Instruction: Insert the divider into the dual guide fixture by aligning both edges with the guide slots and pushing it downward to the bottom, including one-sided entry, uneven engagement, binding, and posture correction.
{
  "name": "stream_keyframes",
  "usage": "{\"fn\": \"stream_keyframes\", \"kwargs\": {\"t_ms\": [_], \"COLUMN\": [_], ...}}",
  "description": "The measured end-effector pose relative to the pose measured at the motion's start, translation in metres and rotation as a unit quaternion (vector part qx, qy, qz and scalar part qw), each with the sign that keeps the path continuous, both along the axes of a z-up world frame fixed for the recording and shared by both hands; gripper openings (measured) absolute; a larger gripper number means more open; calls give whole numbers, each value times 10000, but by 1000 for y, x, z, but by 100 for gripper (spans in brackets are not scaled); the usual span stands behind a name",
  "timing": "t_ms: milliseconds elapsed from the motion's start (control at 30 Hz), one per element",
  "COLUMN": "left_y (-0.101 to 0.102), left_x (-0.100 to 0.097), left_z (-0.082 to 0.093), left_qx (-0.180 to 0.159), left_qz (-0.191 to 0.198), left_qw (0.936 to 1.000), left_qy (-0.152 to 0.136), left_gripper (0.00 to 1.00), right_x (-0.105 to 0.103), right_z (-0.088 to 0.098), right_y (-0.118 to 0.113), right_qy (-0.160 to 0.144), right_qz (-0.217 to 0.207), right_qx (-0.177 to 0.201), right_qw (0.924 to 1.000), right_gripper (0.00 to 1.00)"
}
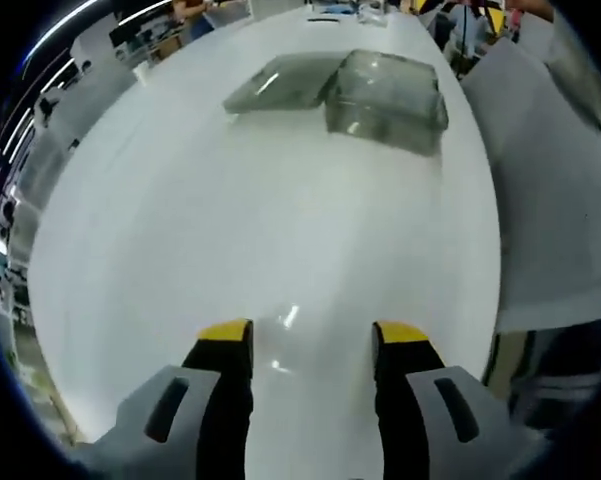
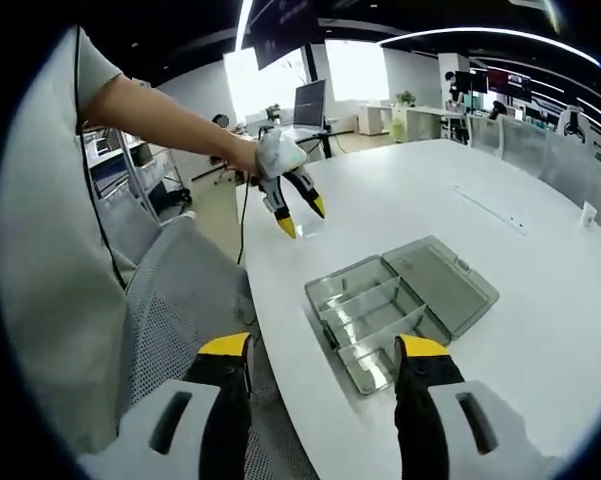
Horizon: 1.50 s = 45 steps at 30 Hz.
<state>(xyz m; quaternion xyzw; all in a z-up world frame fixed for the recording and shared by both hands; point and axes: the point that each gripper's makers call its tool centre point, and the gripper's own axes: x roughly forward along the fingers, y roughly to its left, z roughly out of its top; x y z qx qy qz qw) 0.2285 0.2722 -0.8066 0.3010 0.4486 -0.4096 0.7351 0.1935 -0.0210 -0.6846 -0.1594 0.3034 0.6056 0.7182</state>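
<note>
While the left gripper (image 1: pixel 312 345) hovers over the white table (image 1: pixel 230 220), its yellow-tipped jaws stand apart with nothing between them, only bare tabletop showing in the gap. In the left gripper view the clear plastic fixture box (image 1: pixel 385 100) lies well ahead of those jaws, toward the far side of the table, with its open lid (image 1: pixel 280 85) flat beside it on the left.

From the right gripper view, the left gripper (image 2: pixel 302 218) appears at the end of a person's outstretched arm (image 2: pixel 160 115), held above the table's near edge, its jaws spread and holding nothing. A grey mesh chair (image 2: pixel 180 300) sits beside the table below that arm. Further right, the fixture box (image 2: pixel 370 315) rests on the table (image 2: pixel 540 290) just beyond the right gripper (image 2: pixel 323 355), whose jaws are also spread and empty. Thin clear partitions cross the box's inside, and its lid (image 2: pixel 448 275) lies open on the far side. Which partition is the divider, I cannot tell.
</note>
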Motion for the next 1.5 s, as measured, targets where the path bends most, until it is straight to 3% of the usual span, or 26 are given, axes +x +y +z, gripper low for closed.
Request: {"fn": "stream_keyframes", "kwargs": {"t_ms": [733,1233,1500], "left_y": [-1,7,8], "left_x": [-2,-5,-7], "left_z": [-8,-9,-9], "left_qx": [-12,530,664], "left_qz": [-243,-726,-654], "left_qw": [9990,9942,9936], "left_qy": [379,582,635], "left_gripper": [41,33,30], "right_x": [5,4,4], "right_z": [-2,-1,0], "right_y": [0,0,1], "right_qy": [18,1,-15], "right_qz": [-18,-11,-8], "right_qx": [-12,-4,18], "right_qw": [10000,10000,10000], "right_gripper": [53,53,53]}}
